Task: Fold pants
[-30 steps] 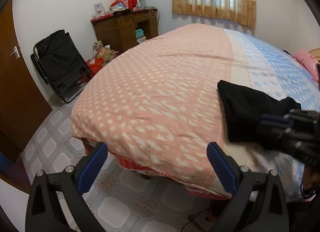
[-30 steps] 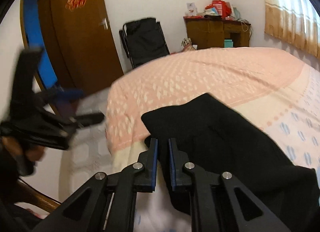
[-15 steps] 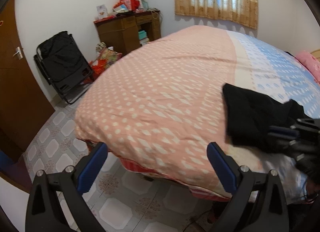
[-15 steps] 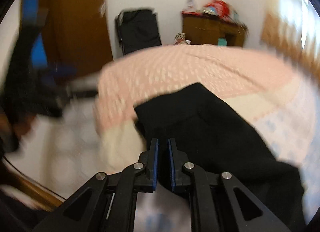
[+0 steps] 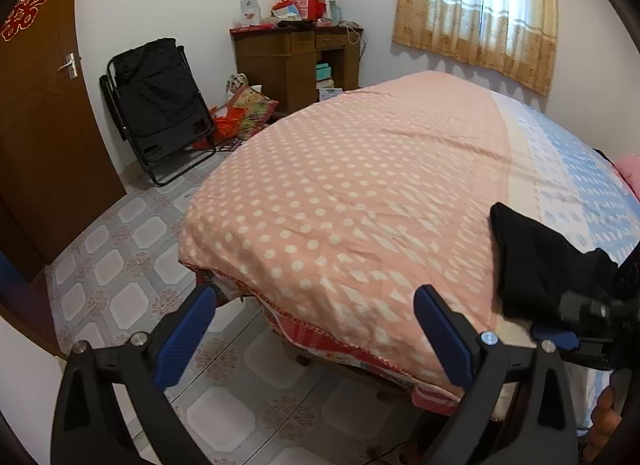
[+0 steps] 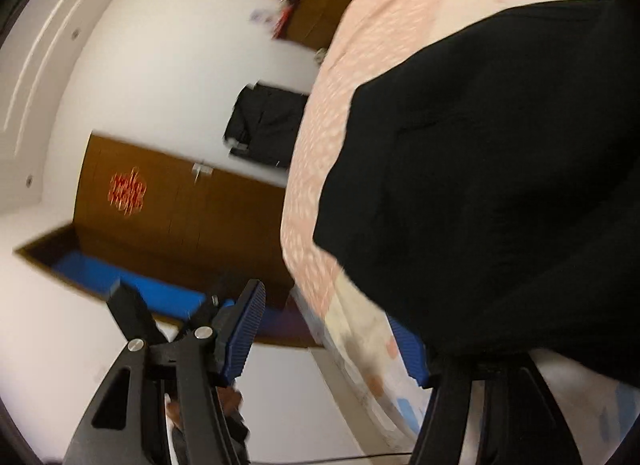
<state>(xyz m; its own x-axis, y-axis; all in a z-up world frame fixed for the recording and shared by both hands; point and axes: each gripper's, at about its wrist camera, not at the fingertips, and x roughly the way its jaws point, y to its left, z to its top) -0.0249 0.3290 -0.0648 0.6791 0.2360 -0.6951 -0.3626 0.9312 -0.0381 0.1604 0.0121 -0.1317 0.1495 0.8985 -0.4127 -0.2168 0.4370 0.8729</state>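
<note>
Pants (image 5: 544, 265), black and bunched, lie on the near right part of the bed (image 5: 360, 201), where the pink dotted cover meets its cream and blue-patterned section. In the right wrist view the same black cloth (image 6: 480, 193) fills the right half of the picture, draped over the edge of the bed (image 6: 316, 169).

Left tongs (image 5: 316, 333) stand wide apart, their blue pads (image 5: 186, 331) spread over the corner of the bed and the tiled floor (image 5: 132, 277), with nothing between them. They are clear of the pants, which lie off to their right.

Right tongs (image 6: 332, 341) are also spread wide in their own view. The left blue pad (image 6: 242, 335) stands free in front of the wall, and the right pad sits at the lower border of the black cloth against the bed's edge; whether it touches the cloth cannot be told. That view is tilted and blurred. From the left wrist camera, the right tongs (image 5: 588, 317) appear at the right border, just beside the near end of the pants.

Farther off stand a brown door (image 5: 44, 117) with a red ornament, a black folding chair (image 5: 156, 105) against the wall, a wooden desk (image 5: 296, 57) piled with red and white items, and a curtained window (image 5: 480, 9).
</note>
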